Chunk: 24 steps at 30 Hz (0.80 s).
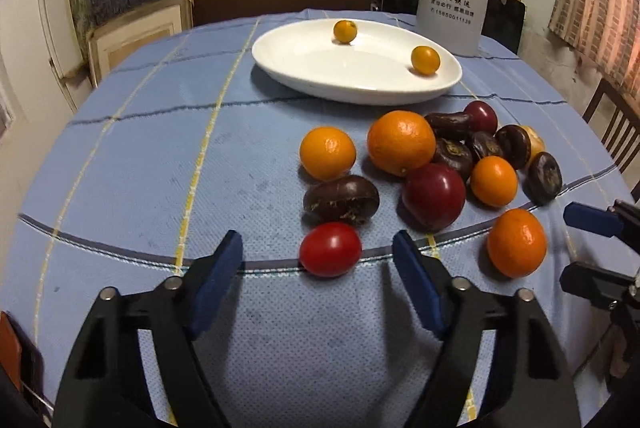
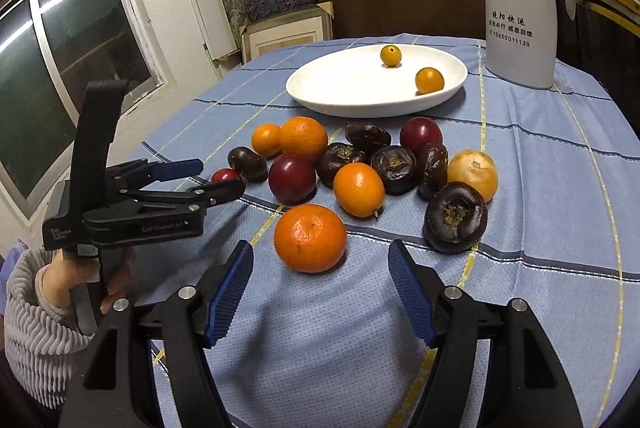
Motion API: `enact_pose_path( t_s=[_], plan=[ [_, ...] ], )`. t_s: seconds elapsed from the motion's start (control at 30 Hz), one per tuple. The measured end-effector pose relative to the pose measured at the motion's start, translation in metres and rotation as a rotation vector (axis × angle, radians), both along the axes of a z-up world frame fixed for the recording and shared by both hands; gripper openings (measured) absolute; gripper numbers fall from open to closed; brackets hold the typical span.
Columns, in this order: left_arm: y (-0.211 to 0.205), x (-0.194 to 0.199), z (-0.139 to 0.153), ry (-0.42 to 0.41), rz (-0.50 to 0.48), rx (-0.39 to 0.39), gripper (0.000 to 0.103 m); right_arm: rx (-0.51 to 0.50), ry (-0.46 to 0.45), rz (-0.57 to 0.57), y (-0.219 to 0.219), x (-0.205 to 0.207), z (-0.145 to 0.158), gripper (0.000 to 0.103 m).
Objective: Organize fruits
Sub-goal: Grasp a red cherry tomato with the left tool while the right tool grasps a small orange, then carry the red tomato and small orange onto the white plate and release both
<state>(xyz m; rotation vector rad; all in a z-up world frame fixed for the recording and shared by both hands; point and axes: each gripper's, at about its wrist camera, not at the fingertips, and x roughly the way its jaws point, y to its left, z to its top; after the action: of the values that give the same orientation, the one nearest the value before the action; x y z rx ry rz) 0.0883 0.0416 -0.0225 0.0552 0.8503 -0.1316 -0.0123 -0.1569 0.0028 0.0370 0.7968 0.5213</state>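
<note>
Left tool spread around a red cherry tomato on the blue checked tabletop, pads clear of it on both sides. Right tool likewise spread, nearing a mandarin without touching. Beyond the loose fruit pile, two kumquats resting in a white plate.

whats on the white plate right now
Two small orange kumquats sit apart on the white plate, near its far and right rim. Nothing else shows; the rest is bare.
</note>
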Motion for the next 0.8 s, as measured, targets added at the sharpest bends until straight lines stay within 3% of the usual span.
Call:
enact_pose_path(
  t_s=[0.07,0.17,0.23,0.4,0.8],
  plan=[
    [0.004,0.003,0.000,0.013,-0.004,-0.036,0.059,-0.005,0.003,0.002,0.001,0.000,-0.001,0.071],
    [0.002,0.005,-0.001,0.016,-0.018,-0.043,0.054,-0.006,0.012,0.002,0.001,0.002,-0.002,0.071],
    [-0.004,0.006,-0.004,0.024,-0.037,-0.030,0.052,-0.006,0.021,0.000,0.001,0.003,-0.004,0.071],
    [-0.019,0.007,-0.008,0.039,-0.075,0.012,0.031,0.000,0.031,-0.003,0.001,0.007,-0.006,0.071],
    [-0.012,0.000,0.001,0.007,-0.061,-0.049,0.031,-0.032,0.085,0.003,0.027,0.027,-0.017,0.071]
  ],
)
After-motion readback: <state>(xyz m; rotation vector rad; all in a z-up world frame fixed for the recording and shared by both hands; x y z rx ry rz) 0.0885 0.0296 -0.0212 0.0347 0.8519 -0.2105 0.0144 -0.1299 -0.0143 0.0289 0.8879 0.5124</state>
